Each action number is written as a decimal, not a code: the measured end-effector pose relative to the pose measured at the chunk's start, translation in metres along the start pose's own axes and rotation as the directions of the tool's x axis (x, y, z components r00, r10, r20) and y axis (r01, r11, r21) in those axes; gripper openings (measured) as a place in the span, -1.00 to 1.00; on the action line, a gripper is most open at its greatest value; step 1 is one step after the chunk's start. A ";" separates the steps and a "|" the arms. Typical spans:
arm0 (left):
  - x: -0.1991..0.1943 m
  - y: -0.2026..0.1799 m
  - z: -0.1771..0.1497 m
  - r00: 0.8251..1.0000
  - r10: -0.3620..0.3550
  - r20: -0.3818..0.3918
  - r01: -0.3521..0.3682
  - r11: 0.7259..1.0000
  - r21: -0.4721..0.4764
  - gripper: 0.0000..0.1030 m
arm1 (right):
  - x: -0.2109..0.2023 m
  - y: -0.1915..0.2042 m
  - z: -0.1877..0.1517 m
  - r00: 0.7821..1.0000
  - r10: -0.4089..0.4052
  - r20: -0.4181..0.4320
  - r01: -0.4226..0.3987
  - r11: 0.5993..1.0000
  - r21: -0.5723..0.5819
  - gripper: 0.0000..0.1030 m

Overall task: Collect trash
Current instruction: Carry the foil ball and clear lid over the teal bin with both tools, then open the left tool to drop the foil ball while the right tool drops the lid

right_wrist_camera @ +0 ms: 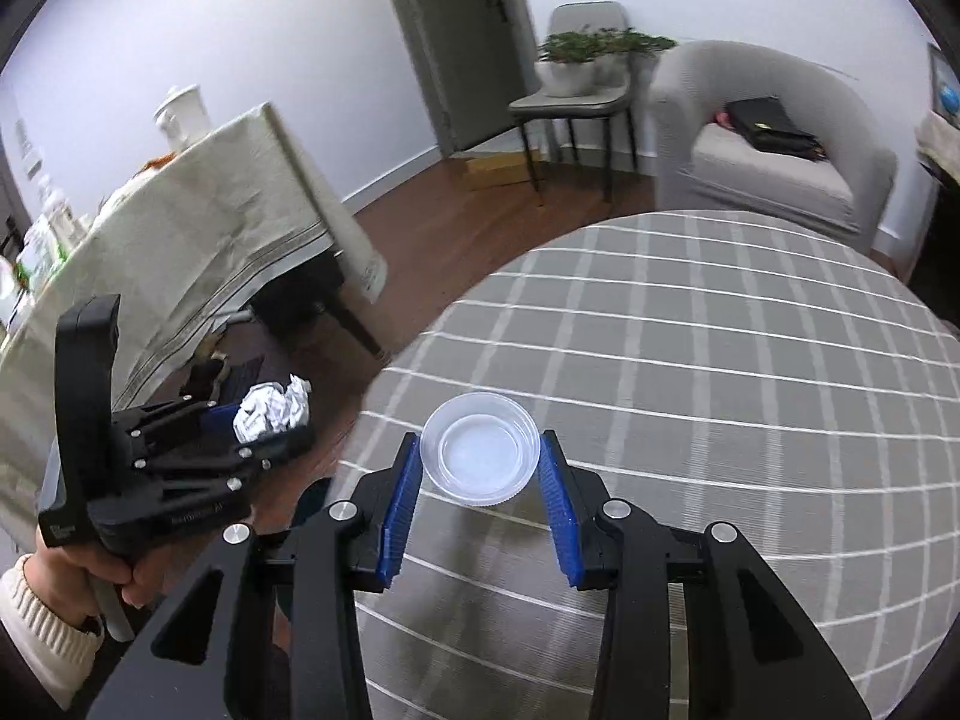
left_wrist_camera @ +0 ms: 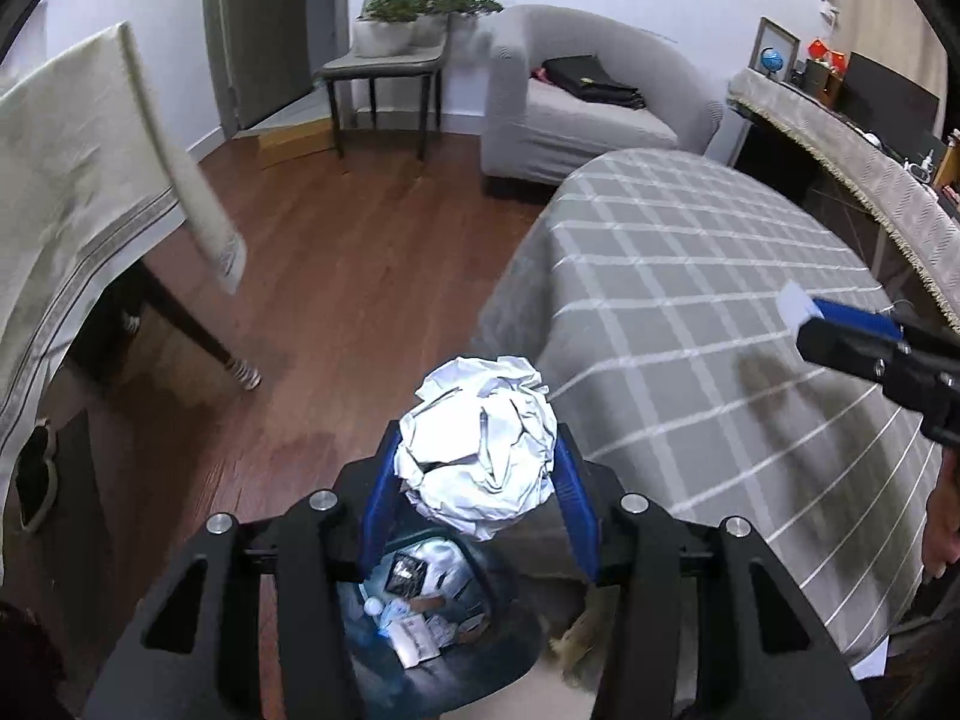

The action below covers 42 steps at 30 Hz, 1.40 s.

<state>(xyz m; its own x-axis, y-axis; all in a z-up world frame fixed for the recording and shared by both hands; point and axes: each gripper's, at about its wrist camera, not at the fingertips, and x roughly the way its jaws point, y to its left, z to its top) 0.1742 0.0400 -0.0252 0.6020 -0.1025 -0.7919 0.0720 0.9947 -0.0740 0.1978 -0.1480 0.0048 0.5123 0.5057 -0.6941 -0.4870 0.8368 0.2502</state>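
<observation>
1. The round table (right_wrist_camera: 720, 360) under its grey checked cloth fills the space ahead of the right gripper (right_wrist_camera: 480, 468) and lies to the right of the left gripper (left_wrist_camera: 477, 456); judging by the task, it is the surface being cleared.
2. The dark bin (left_wrist_camera: 432, 618) sits on the floor directly below the left gripper, beside the table's edge, with wrappers and scraps already inside. That looks like why this gripper hangs out past the table: to drop its load straight in.
3. The crumpled paper ball (left_wrist_camera: 480, 450) is clamped between the left gripper's blue pads, above the bin. It is white, heavily creased, bulging above the pads.
4. The clear plastic cup (right_wrist_camera: 480, 459) sits between the right gripper's blue pads, over the tablecloth, mouth towards the camera. Both pads touch its rim, so it appears gripped. It is transparent, shallow and empty, probably next for the bin.
</observation>
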 end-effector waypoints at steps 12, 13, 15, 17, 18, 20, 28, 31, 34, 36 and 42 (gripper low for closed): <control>0.011 0.064 -0.056 0.993 0.028 -0.111 -0.040 0.994 -0.107 0.00 | 0.022 0.081 0.022 0.997 0.079 0.021 -0.076 0.990 -0.116 -0.22; 0.016 0.068 -0.062 0.990 0.029 -0.135 -0.044 0.993 -0.112 0.00 | 0.028 0.088 0.020 0.997 0.081 0.007 -0.079 0.988 -0.133 -0.22; 0.025 0.077 -0.073 0.984 0.033 -0.174 -0.053 0.992 -0.114 0.00 | 0.038 0.104 0.015 0.996 0.083 -0.023 -0.086 0.982 -0.168 -0.22; 0.031 0.082 -0.082 0.979 0.036 -0.200 -0.060 0.992 -0.112 0.00 | 0.049 0.115 0.011 0.996 0.074 -0.051 -0.083 0.978 -0.194 -0.22; 0.036 0.086 -0.088 0.975 0.042 -0.216 -0.067 0.992 -0.108 0.00 | 0.054 0.119 0.010 0.996 0.069 -0.062 -0.081 0.977 -0.199 -0.22; 0.043 0.090 -0.094 0.971 0.039 -0.237 -0.067 0.992 -0.108 0.00 | 0.064 0.124 0.007 0.995 0.060 -0.085 -0.076 0.976 -0.205 -0.22; 0.072 0.101 -0.128 0.939 0.008 -0.344 -0.048 0.993 -0.107 0.01 | 0.101 0.136 0.003 0.987 0.041 -0.155 -0.072 0.977 -0.200 -0.22; 0.082 0.101 -0.140 0.923 -0.015 -0.385 -0.032 0.993 -0.114 0.01 | 0.109 0.140 0.002 0.985 0.037 -0.170 -0.072 0.976 -0.207 -0.22; 0.090 0.101 -0.148 0.910 -0.021 -0.414 -0.028 0.993 -0.113 0.01 | 0.117 0.144 0.000 0.982 0.030 -0.188 -0.070 0.975 -0.212 -0.22; 0.095 0.102 -0.153 0.902 -0.029 -0.431 -0.021 0.994 -0.110 0.08 | 0.122 0.147 -0.001 0.980 0.025 -0.197 -0.069 0.974 -0.215 -0.22; 0.092 0.109 -0.152 0.908 -0.040 -0.416 -0.005 0.994 -0.108 0.31 | 0.139 0.150 -0.006 0.971 0.004 -0.239 -0.060 0.972 -0.226 -0.22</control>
<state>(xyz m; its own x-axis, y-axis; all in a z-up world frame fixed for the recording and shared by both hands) 0.1166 0.1410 -0.1984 0.2130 -0.1281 -0.9686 -0.0179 0.9907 -0.1349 0.1914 0.0470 -0.0584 0.3268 0.4446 -0.8340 -0.6642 0.7358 0.1321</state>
